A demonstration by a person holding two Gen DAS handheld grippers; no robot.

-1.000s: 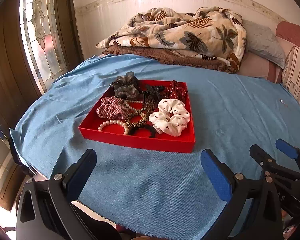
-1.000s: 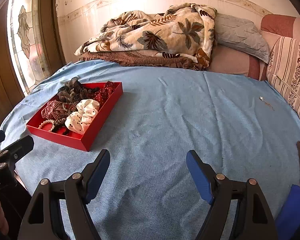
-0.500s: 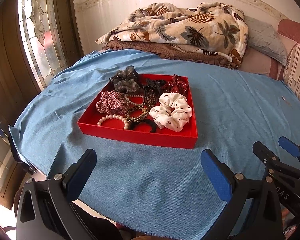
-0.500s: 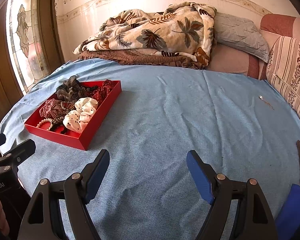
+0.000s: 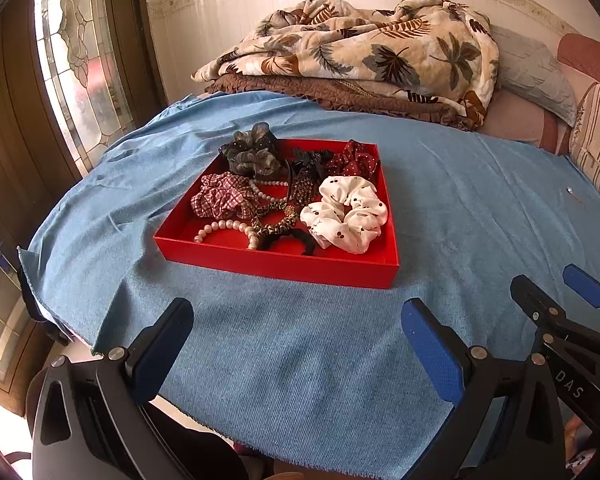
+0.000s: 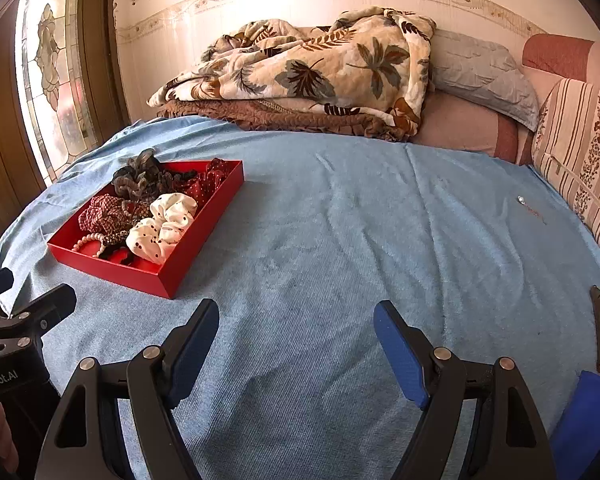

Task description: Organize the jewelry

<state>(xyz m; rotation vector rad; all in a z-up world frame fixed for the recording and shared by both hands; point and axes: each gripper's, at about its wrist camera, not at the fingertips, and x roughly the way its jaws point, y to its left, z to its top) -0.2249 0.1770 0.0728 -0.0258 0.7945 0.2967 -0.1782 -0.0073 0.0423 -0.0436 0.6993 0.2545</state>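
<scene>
Tray square — front edge crosswise | both grippers' fingers apart — empty

red tray, blue cloth, leaf-print blanket
</scene>
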